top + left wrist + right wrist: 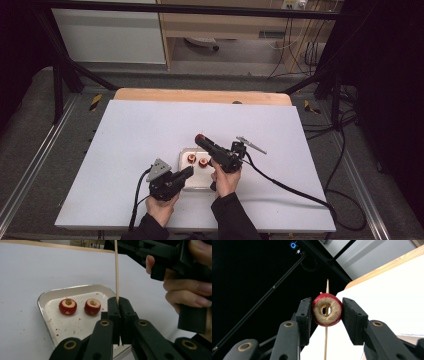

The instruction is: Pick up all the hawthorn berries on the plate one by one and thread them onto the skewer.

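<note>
"What did the place look like?"

"A white surface [150, 130] lay over a wooden top, ringed by a dark metal frame, with cables trailing over the grey floor on the right. A person's two sleeved forearms came in from the near edge."

"And what was on it?"

"A small metal tray [45, 296] sat near the middle. Two red cored fruits [67, 306] lay in it side by side, hollow ends up, among red crumbs."

"What was the left hand doing?"

"The left tongs [117, 302] were pressed together on a thin wooden skewer [116, 267], which stood upright out of the pads, just beside the tray's near right corner. From above, the left tongs [186, 172] pointed toward the tray."

"And the right?"

"The right tongs [326, 311] were clamped on a third red cored fruit [327, 311], one pad on each side of its skin. They were held up above the tray, tilted up and away from the person. The cut face and its hole looked back along the tongs, and the skewer [327, 286] showed through the hole and stuck out above and below the fruit. From overhead the fruit [199, 137] was a red dot at the tip of the right tongs [202, 140]."
</note>
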Tool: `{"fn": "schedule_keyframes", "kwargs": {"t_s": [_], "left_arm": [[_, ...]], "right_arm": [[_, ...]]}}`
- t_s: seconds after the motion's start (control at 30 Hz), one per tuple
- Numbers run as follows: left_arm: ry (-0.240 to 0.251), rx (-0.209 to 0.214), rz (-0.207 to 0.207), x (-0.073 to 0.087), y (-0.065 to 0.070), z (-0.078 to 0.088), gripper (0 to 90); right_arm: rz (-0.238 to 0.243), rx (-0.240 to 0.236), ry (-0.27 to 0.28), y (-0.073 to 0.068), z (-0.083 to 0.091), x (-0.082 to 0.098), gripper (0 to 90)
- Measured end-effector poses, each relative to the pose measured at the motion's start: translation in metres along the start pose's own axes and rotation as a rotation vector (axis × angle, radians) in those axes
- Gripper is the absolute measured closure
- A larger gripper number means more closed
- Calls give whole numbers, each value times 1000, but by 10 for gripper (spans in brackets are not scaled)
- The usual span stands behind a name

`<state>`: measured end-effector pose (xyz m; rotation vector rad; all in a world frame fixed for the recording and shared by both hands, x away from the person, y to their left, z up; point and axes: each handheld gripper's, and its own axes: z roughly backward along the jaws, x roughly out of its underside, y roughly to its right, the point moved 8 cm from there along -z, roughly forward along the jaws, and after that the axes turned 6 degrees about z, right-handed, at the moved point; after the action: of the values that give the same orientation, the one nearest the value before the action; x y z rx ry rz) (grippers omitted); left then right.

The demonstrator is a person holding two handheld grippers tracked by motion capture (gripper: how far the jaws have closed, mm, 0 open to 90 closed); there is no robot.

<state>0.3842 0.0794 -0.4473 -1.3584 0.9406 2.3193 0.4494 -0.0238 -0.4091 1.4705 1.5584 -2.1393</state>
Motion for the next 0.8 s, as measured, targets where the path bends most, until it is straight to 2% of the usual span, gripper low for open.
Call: {"fn": "schedule_keyframes", "kwargs": {"t_s": [0.03, 0.07, 0.17, 0.3, 0.63, 0.8], "left_arm": [[10, -9, -9, -3, -1, -1, 884], [0, -5, 4, -5, 0, -2, 883], [-1, -9, 0, -10, -2, -6, 883], [-5, -12, -3, -11, -4, -8, 884], [-27, -8, -10, -9, -8, -11, 885], [-37, -9, -27, -8, -11, -11, 885]], "right_arm": [[0, 0, 0, 0, 0, 0, 616], [3, -2, -9, 0, 0, 4, 616], [17, -3, -26, -1, 1, 12, 616], [41, 3, -53, -1, 2, 18, 616], [74, 17, -88, 0, 2, 28, 614], [82, 24, -119, 1, 2, 32, 612]]}}
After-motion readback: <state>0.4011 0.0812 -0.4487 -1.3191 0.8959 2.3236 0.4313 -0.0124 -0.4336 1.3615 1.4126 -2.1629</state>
